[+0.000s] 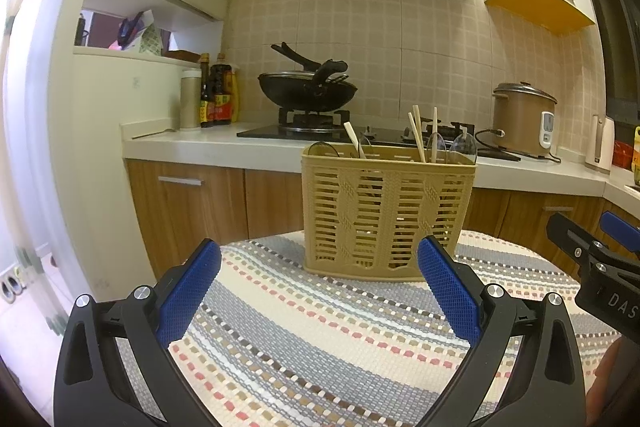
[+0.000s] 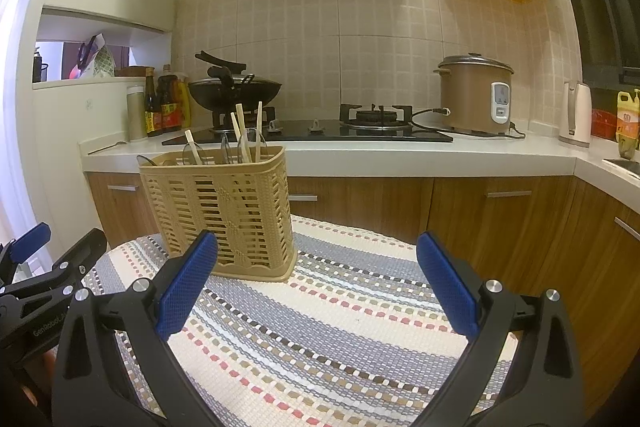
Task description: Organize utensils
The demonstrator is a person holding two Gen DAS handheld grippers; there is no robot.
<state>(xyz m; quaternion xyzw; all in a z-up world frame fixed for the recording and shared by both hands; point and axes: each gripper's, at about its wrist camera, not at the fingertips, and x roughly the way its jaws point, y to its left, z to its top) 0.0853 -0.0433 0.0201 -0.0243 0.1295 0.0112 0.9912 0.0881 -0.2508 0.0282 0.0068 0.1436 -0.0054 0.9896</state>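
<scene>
Kitchen backdrop, striped woven mat underfoot. Left gripper spread wide, holding nothing; right gripper likewise gaping and empty. Beyond them, at 12 o'clock from the left and 11 o'clock from the right, tan basket upright, chopsticks and clear spoons standing inside. Likely risk: nudging the light basket, tipping it over and spilling everything.

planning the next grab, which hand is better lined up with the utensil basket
Left. In its own view the utensil basket sits straight ahead of the left gripper, open fingers framing it. For the right gripper, also open, the basket stands off to its left side.
</scene>
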